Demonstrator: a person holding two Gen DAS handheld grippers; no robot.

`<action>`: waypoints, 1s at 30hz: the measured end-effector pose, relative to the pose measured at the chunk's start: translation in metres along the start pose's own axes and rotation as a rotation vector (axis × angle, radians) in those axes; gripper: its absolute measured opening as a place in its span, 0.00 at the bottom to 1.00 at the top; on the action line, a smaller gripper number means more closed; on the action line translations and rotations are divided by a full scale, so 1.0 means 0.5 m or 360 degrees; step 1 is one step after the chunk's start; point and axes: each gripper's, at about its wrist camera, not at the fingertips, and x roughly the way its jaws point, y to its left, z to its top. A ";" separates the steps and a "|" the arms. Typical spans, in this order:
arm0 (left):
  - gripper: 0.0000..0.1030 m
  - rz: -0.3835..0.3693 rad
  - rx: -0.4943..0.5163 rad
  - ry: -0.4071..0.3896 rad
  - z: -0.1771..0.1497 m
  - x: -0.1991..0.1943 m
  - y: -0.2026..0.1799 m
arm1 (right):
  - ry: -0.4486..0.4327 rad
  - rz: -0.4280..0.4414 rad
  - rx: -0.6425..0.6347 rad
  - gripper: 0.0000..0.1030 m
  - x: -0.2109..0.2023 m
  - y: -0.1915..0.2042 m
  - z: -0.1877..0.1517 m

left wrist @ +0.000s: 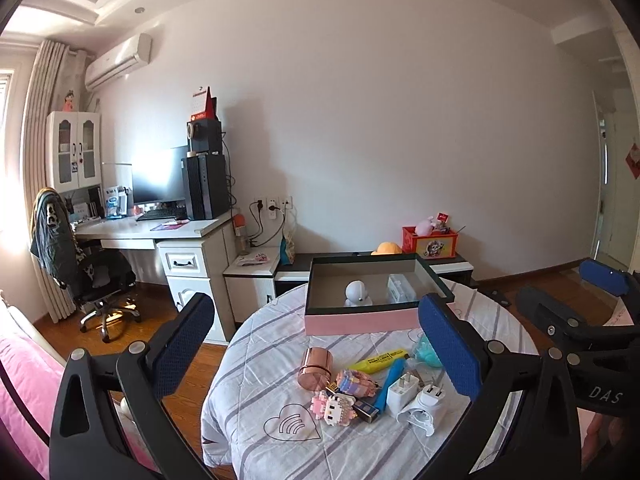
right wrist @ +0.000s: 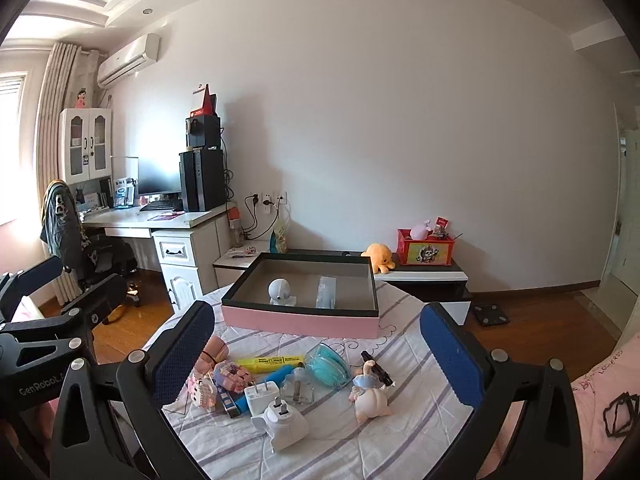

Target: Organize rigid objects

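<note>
A pink box with a dark rim stands at the table's far side; inside are a white round camera and a clear case. In front lie a copper tin, a yellow highlighter, brick figures, white plugs, a teal dish and a small figurine. My left gripper and right gripper are open and empty above the pile.
The round table has a striped cloth. A desk with a computer and an office chair stand at the left. A low cabinet with a red box is behind the table. Pink bedding lies at the right.
</note>
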 end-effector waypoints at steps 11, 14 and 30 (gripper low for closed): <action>1.00 -0.0019 -0.0030 -0.0053 -0.002 -0.074 0.000 | -0.0087 -0.0056 -0.0011 1.00 -0.109 0.006 -0.015; 1.00 -0.0016 -0.0037 -0.0070 -0.005 -0.081 -0.001 | -0.0089 -0.0056 -0.0001 1.00 -0.117 0.005 -0.015; 1.00 -0.0041 -0.0072 -0.0069 0.001 -0.087 -0.002 | -0.0092 -0.0074 0.0008 1.00 -0.130 0.007 -0.019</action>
